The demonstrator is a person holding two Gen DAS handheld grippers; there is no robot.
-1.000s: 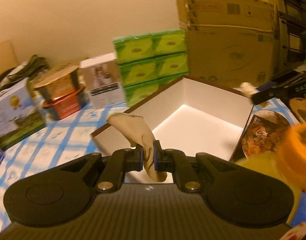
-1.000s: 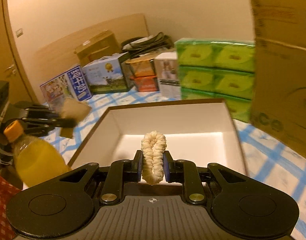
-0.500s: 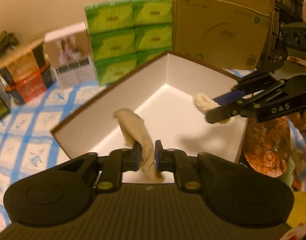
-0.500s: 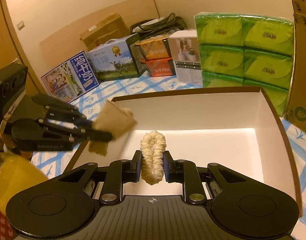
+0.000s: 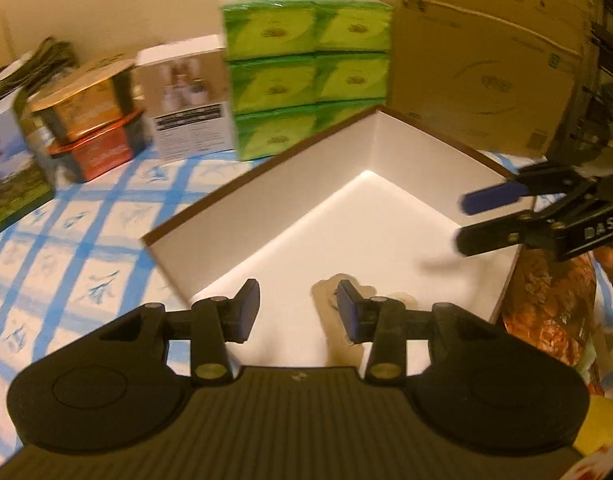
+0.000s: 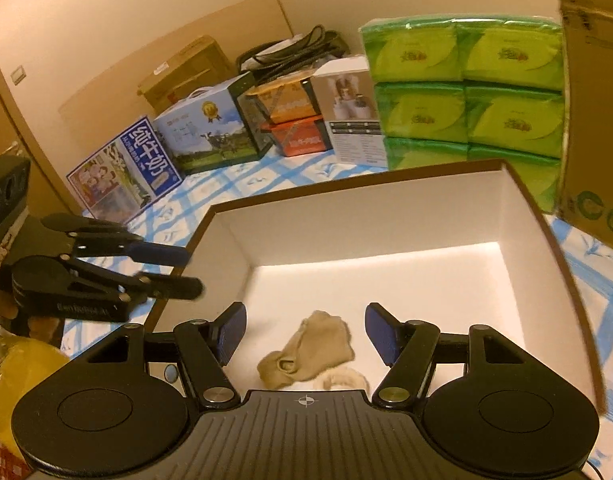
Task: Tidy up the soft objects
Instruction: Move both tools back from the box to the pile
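A beige sock [image 6: 306,354] lies on the floor of the open white box [image 6: 386,216], near its front. A cream scrunchie [image 6: 344,380] lies just beside the sock, partly hidden by my right gripper body. My right gripper [image 6: 304,334] is open and empty above them. My left gripper [image 5: 298,310] is open and empty over the box's [image 5: 386,152] near edge; the sock [image 5: 326,300] shows partly behind its right finger. Each gripper shows in the other's view, the left one [image 6: 178,270] and the right one [image 5: 466,220], both open.
Stacked green tissue packs [image 6: 466,92], a white carton [image 6: 354,108], orange and red tins [image 6: 290,120] and milk boxes [image 6: 166,156] stand behind the box on the blue-checked cloth [image 5: 66,240]. A big cardboard box [image 5: 486,56] stands at the right. A yellow bottle [image 6: 14,384] is at left.
Both grippers opened. The sock dropped from the left gripper and the scrunchie from the right one; both now lie on the box floor.
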